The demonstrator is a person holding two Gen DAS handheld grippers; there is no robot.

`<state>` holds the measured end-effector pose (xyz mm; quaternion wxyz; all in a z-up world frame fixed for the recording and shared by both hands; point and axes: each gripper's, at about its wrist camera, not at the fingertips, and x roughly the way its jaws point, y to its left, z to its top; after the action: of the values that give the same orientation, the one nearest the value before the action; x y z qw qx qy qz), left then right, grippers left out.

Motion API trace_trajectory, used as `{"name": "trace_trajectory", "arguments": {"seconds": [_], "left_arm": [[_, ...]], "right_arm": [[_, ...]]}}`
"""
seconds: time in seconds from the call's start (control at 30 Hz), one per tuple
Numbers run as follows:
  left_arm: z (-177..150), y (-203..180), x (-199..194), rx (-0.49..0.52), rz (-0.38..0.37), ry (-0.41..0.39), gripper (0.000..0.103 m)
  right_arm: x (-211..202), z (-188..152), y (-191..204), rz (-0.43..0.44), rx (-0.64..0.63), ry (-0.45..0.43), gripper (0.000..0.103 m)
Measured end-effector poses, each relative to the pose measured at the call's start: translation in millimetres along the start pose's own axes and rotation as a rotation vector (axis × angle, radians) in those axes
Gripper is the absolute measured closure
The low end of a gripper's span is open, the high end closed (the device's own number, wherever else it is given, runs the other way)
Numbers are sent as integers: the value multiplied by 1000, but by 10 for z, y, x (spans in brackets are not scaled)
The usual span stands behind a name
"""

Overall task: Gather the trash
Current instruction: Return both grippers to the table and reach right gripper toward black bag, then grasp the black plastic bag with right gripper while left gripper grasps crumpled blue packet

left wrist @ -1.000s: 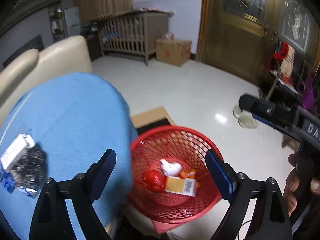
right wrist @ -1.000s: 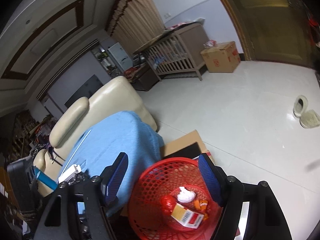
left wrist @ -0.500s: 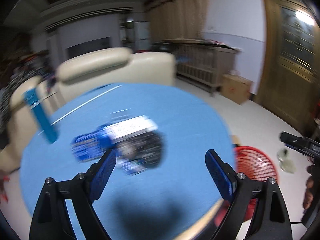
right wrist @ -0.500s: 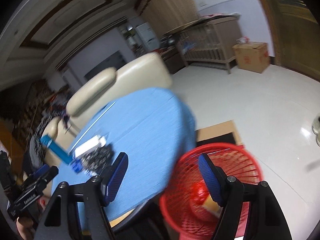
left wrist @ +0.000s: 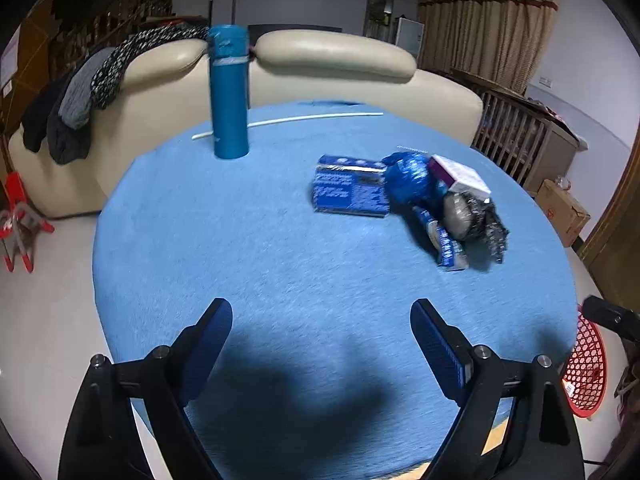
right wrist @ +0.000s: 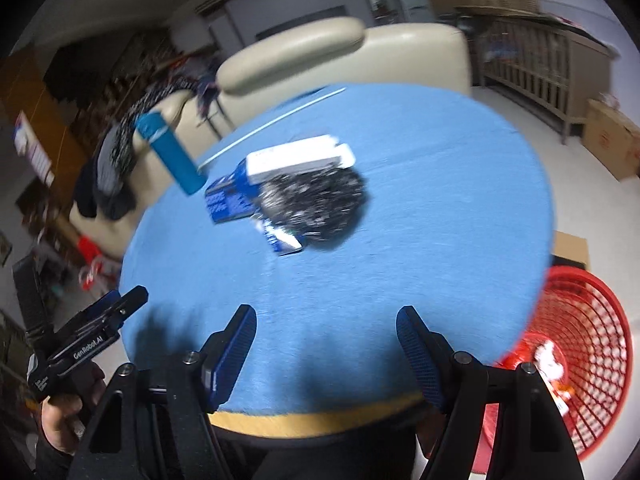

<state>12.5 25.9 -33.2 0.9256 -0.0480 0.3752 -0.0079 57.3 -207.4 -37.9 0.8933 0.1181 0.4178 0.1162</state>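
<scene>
While two grippers gape, one bottle [left wrist: 229,92] stands.

Matt blue cloth table cover [left wrist: 280,260]; red plastic mesh basket [right wrist: 592,344].

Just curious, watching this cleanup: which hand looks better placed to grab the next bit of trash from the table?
Probably the right: the trash pile lies ahead of the right gripper, red basket beside it. From the left gripper, the pile sits off toward the far right.
</scene>
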Motion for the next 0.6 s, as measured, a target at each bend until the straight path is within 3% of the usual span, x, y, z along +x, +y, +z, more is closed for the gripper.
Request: {"name": "trace_trajectory", "arguments": {"seconds": [0.1, 0.37, 0.6], "left_arm": [[-13, 80, 14, -24, -7, 15, 12], [-56, 236, 169, -66, -24, 56, 12], [27, 206, 281, -70, -52, 74, 12]], "right_arm": [[221, 108, 97, -1, -13, 22, 27], [912, 622, -46, -2, 99, 85, 27], [1303, 994, -65, 11, 139, 95, 27]]}}
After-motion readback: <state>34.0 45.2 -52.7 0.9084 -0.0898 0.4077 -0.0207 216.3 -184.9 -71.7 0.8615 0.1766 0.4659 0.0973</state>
